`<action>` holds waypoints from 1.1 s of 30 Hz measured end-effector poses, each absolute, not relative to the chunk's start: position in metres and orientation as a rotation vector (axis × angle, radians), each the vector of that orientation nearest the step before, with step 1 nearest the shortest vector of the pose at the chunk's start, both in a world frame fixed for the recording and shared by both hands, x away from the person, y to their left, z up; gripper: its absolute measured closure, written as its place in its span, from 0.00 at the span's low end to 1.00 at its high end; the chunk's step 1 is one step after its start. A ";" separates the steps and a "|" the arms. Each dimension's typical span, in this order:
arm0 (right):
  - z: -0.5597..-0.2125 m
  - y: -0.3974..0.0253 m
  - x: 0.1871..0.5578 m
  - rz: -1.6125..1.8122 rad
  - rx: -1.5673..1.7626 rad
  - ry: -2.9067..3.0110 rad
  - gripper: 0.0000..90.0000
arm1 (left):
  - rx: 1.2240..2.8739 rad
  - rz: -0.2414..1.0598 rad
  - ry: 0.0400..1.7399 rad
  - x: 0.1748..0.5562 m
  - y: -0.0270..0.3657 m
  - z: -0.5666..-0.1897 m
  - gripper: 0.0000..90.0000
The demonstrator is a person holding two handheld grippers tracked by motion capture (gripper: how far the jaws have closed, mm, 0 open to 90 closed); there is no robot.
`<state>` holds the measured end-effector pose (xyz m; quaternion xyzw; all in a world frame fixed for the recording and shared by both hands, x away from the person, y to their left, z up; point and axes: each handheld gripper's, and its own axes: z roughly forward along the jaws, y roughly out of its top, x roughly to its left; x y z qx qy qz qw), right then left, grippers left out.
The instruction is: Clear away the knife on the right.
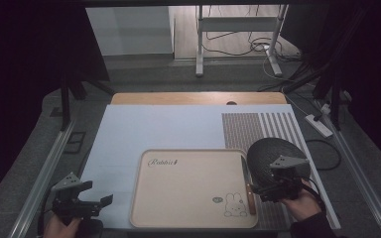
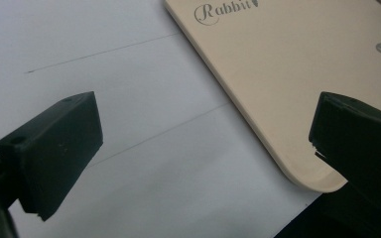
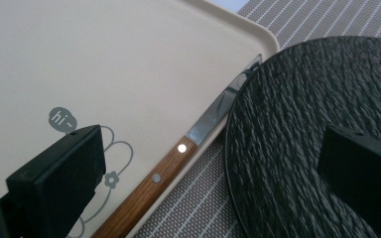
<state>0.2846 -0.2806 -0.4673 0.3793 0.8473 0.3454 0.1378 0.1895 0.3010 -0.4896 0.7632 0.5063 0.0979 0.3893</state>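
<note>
Beige tray (image 1: 188, 198), wood-handled knife (image 1: 248, 184) on right rim; both grippers' jaws apart, empty.

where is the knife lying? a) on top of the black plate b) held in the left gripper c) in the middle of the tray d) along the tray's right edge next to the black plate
d: the wooden-handled knife lies along the right edge of the beige tray, beside the black plate.

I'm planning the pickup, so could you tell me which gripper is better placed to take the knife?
Right. The right gripper hovers open beside the knife; the left gripper sits across the tray.
</note>
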 end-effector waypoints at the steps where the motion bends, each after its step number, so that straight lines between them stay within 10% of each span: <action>1: -0.467 -0.282 0.283 1.000 1.110 2.447 0.00 | 1.940 0.249 1.287 0.189 0.301 -0.490 0.00; 33: -0.463 -0.314 0.246 0.950 1.229 2.343 0.00 | 1.916 0.257 1.312 0.189 0.303 -0.490 0.01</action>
